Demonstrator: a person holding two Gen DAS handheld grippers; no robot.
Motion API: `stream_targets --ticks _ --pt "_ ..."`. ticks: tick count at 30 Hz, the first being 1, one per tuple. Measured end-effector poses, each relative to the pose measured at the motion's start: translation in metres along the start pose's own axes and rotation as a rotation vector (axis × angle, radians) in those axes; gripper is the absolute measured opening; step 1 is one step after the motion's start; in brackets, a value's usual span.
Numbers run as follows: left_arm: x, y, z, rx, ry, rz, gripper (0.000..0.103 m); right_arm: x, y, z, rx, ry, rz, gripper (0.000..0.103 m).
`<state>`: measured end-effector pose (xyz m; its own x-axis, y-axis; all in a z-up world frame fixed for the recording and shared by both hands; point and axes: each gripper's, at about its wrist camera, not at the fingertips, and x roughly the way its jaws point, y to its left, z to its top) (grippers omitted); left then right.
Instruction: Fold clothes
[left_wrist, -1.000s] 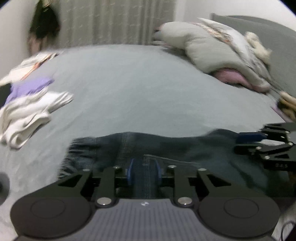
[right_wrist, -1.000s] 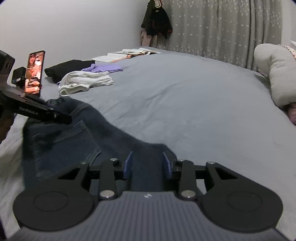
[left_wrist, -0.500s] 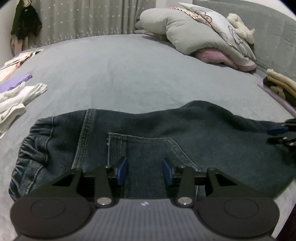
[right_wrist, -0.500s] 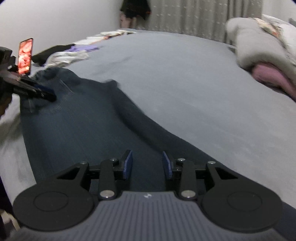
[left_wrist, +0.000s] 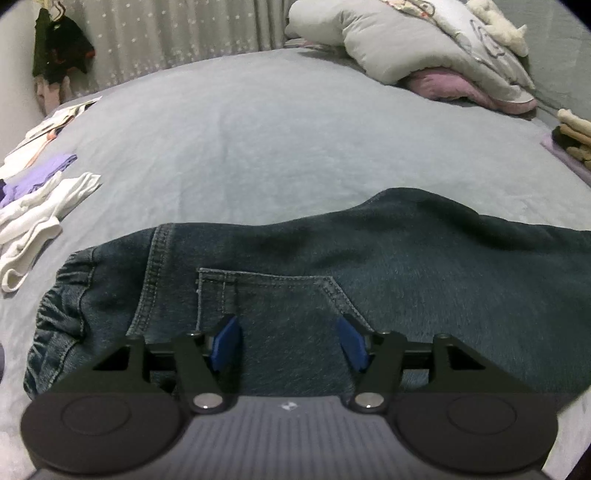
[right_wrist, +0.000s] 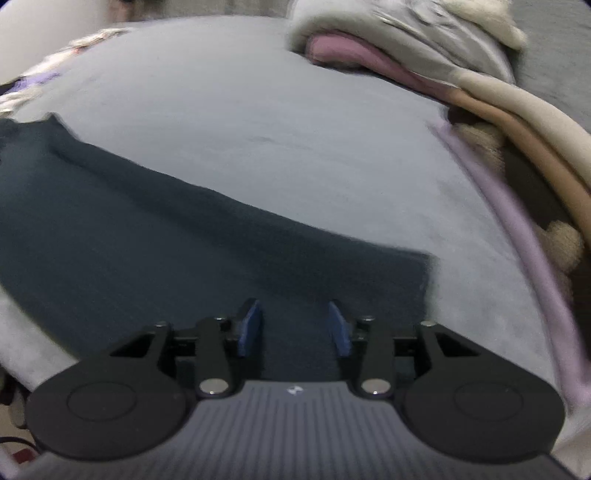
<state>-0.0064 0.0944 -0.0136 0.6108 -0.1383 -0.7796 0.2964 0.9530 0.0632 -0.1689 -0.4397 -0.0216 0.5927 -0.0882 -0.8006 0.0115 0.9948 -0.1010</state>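
Note:
Dark blue jeans lie spread flat across the grey bed, elastic waistband at the left, back pocket facing up. My left gripper is open and empty, just above the back pocket near the front edge. In the right wrist view the jeans' leg runs from left to the hem at the right. My right gripper is open and empty over the leg near the hem. That view is blurred by motion.
White and purple clothes lie at the bed's left edge. Grey and pink pillows sit at the far right. A beige and lilac folded pile lies close to the jeans' hem on the right. Curtains hang behind.
Both grippers have let go of the jeans and opened wider. The jeans now lie flat on the bed. The right gripper has swung right towards the hem end.

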Motion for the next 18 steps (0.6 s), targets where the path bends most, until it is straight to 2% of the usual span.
stream_targets --ticks 4,7,9,12,15,18 --pt "0.0 -0.009 0.011 -0.066 0.061 -0.008 0.066 -0.009 -0.017 -0.002 0.054 0.046 -0.073 0.054" --pt "-0.005 -0.016 0.018 -0.112 0.107 -0.042 0.066 -0.022 -0.037 -0.002 0.192 0.083 -0.078 0.054" --pt "-0.01 -0.019 0.02 -0.134 0.111 -0.085 0.067 -0.028 -0.052 -0.005 0.333 0.124 -0.029 0.054" --pt "-0.021 -0.029 0.022 -0.142 0.101 -0.155 0.067 -0.033 -0.08 -0.022 0.575 0.181 0.122 0.054" --pt "-0.027 -0.044 0.023 -0.111 0.096 -0.182 0.067 -0.03 -0.091 -0.034 0.673 0.205 0.169 0.054" --pt "-0.03 -0.055 0.025 -0.089 0.1 -0.204 0.067 -0.023 -0.093 -0.041 0.719 0.214 0.186 0.054"
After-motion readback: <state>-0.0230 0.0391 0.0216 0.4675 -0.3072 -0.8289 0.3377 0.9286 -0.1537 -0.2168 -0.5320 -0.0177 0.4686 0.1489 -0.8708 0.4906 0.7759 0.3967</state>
